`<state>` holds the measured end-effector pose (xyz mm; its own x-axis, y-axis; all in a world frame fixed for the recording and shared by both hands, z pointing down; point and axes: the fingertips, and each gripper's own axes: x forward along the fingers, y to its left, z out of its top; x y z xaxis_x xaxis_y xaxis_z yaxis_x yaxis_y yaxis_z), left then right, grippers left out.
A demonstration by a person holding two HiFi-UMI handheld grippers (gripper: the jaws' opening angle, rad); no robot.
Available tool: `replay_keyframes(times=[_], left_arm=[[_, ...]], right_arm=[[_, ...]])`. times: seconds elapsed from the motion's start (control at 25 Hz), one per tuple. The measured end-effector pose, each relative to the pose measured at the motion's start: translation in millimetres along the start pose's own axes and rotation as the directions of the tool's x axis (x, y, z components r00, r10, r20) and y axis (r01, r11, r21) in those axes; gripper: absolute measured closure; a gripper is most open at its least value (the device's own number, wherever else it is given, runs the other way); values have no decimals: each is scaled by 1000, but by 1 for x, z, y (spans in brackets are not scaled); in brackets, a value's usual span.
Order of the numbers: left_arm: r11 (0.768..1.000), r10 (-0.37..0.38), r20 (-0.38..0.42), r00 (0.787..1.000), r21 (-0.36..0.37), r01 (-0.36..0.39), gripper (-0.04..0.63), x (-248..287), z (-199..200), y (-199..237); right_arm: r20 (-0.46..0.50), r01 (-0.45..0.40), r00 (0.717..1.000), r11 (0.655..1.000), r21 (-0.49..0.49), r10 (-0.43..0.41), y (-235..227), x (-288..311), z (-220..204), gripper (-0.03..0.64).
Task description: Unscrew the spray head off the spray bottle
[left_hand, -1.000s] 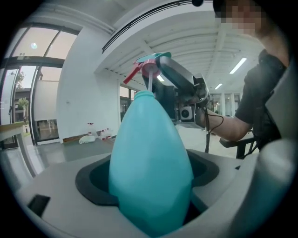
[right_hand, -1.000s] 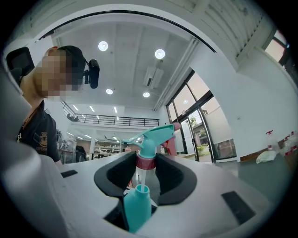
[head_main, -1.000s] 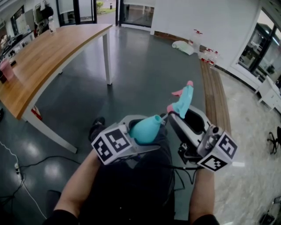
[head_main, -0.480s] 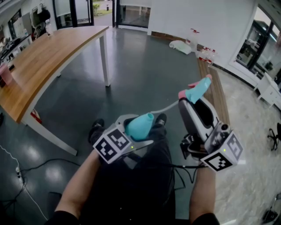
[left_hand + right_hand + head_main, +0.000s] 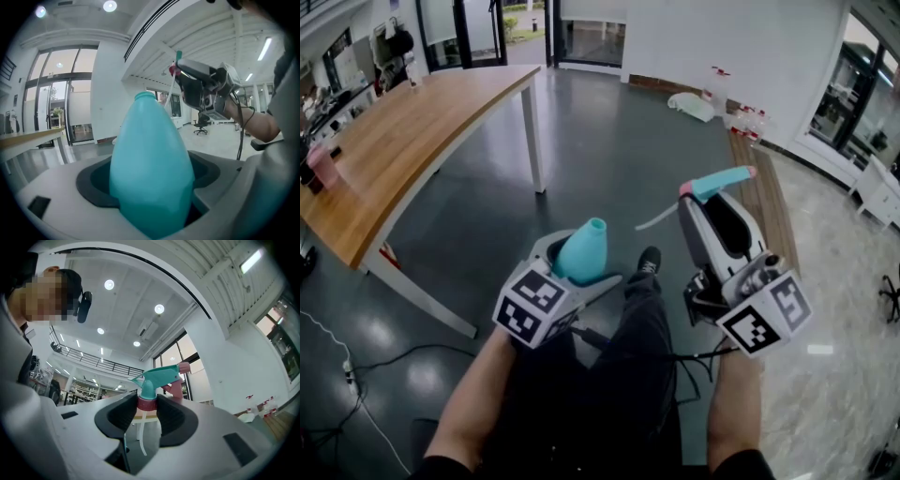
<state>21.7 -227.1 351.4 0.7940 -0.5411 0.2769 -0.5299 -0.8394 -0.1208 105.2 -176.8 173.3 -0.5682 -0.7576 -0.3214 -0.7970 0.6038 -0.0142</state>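
A teal spray bottle (image 5: 580, 253) without its head sits in my left gripper (image 5: 578, 269), whose jaws are shut on its body; the open neck (image 5: 145, 96) points up and away. My right gripper (image 5: 698, 194) is shut on the red collar of the teal spray head (image 5: 719, 182), held apart to the bottle's right. The pale dip tube (image 5: 656, 218) hangs free from it. In the right gripper view the spray head (image 5: 157, 375) stands above the jaws, gripped at the collar (image 5: 146, 403). The left gripper view shows the bottle (image 5: 152, 173) filling the jaws, and the right gripper (image 5: 201, 86) beyond.
A long wooden table (image 5: 384, 150) runs along the left. A wooden bench (image 5: 759, 187) lies behind the right gripper, with several bottles (image 5: 741, 117) and a white bag (image 5: 689, 101) on the floor beyond. The person's legs and shoe (image 5: 649, 260) are below; a cable (image 5: 356, 375) trails at left.
The right gripper has drawn the spray head up and to the right, pulling the dip tube out of the bottle. The left gripper has turned the bottle's neck upward.
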Motion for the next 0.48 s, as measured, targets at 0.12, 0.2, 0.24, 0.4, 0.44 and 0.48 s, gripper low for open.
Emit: replay_keyframes(times=[0.12, 0.2, 0.24, 0.4, 0.44, 0.48], left_arm=[[1000, 17, 42, 999, -4, -17, 164, -7, 14, 9], [1000, 24, 70, 997, -4, -24, 164, -10, 22, 16], [1000, 26, 80, 996, -7, -26, 164, -11, 24, 18], [999, 9, 104, 995, -36, -6, 164, -8, 30, 16], [999, 3, 111, 994, -38, 1, 164, -6, 33, 15], [999, -3, 118, 993, -38, 7, 164, -4, 36, 13]], right_arm=[[-30, 52, 998, 998, -37, -54, -6, 8, -12, 476], [-44, 82, 996, 995, -53, -84, -8, 14, -20, 476], [-52, 96, 994, 994, -60, -99, -9, 15, -25, 476], [-85, 158, 983, 984, -77, -164, -17, 11, -42, 476], [-90, 169, 980, 983, -77, -175, -19, 9, -45, 476], [-94, 179, 978, 981, -78, -186, -20, 6, -47, 476]])
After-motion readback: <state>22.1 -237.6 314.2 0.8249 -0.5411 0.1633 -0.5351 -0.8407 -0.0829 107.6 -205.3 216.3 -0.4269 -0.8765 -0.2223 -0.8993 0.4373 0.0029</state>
